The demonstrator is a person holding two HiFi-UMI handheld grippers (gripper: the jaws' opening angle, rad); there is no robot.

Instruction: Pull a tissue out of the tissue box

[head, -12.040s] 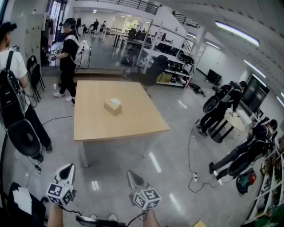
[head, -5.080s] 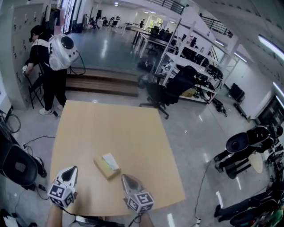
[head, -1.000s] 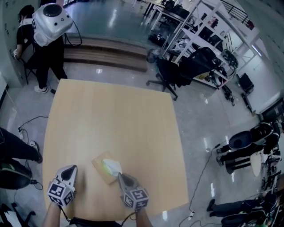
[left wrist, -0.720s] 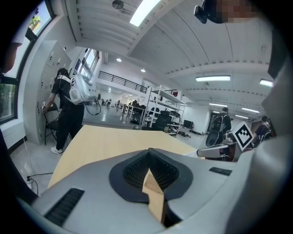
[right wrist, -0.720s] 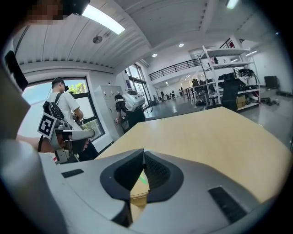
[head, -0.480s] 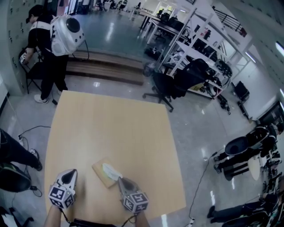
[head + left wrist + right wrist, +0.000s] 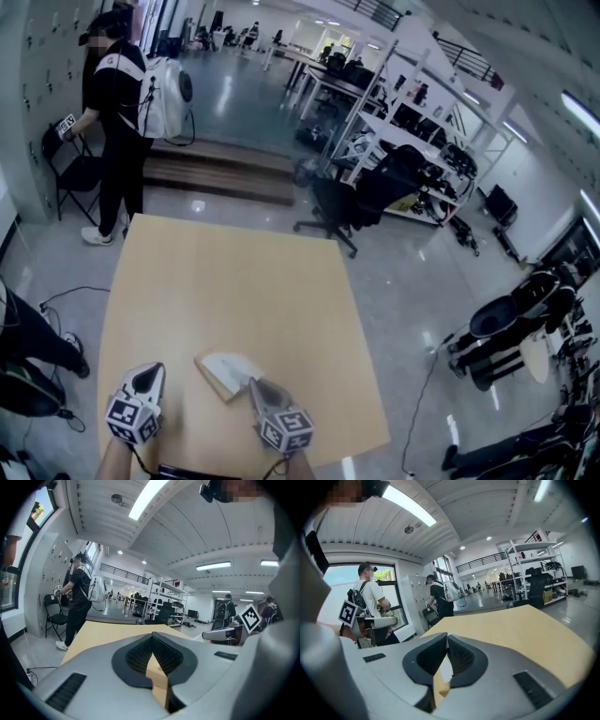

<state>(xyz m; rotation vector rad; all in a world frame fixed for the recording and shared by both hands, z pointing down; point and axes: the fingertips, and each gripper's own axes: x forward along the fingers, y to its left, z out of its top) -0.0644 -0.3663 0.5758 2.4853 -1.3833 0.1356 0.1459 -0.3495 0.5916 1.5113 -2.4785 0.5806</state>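
My right gripper [image 7: 253, 383] has come up since a second ago, jaws pressed together on a white strip of tissue [image 7: 229, 362]. The tuft that stood on the box [image 7: 210, 374] is now drawn out flat toward me. It still overlies the box, near the table [image 7: 234, 281] edge, so I judge the pull begun, not finished. My left gripper [image 7: 145, 372], closed and empty, hangs beside the box.

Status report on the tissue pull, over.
Left gripper shut, empty, apart from the tissue box. Right gripper shut on the tissue, sheet trailing from box to its tips. Nothing in the way on the table.
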